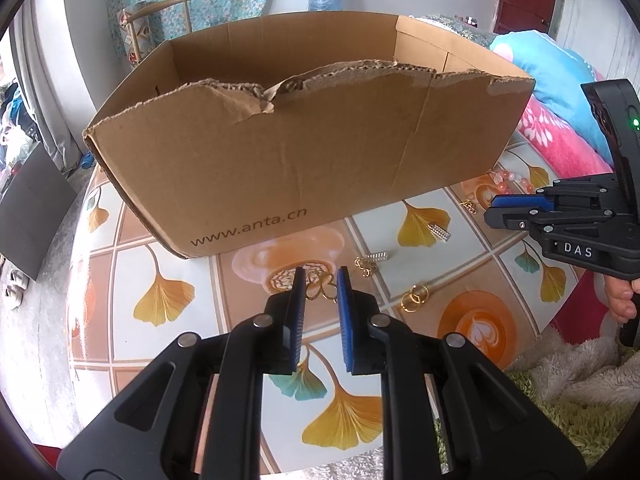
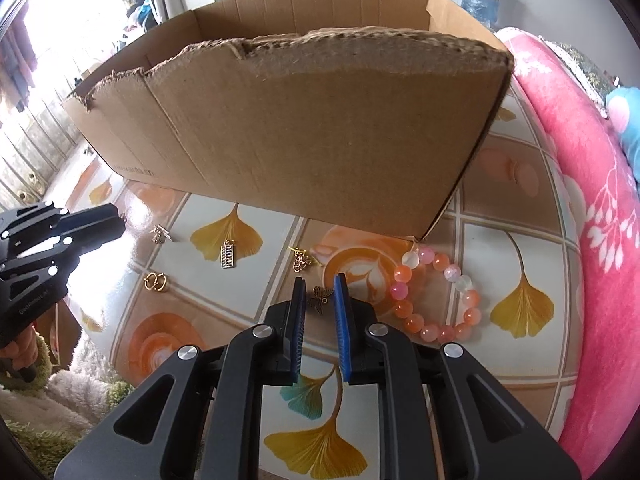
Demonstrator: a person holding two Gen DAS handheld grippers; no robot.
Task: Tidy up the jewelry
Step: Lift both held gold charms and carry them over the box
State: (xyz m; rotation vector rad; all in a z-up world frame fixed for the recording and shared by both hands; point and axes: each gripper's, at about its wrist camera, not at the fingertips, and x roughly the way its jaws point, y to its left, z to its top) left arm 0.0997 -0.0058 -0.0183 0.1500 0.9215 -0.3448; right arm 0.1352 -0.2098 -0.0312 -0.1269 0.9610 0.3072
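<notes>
An open cardboard box [image 1: 304, 152] stands on the patterned table; it also shows in the right wrist view [image 2: 304, 140]. My left gripper [image 1: 320, 280] is open, its jaws on either side of a gold looped pendant [image 1: 322, 286] on the table. My right gripper [image 2: 320, 286] is open around a small bronze butterfly charm [image 2: 320, 298]. A pink and orange bead bracelet [image 2: 436, 296] lies to the right of it. Gold ring earrings [image 1: 414, 298], a silver bar charm [image 1: 439, 232], another bar charm with gold hooks [image 1: 372, 262] and a gold filigree charm [image 2: 301, 260] lie loose.
A pink floral blanket [image 2: 592, 216] borders the table's right side. A shaggy green and white rug [image 1: 568, 376] lies below the table edge. The right gripper [image 1: 494, 208] shows at the right of the left wrist view, the left gripper [image 2: 118, 220] at the left of the right wrist view.
</notes>
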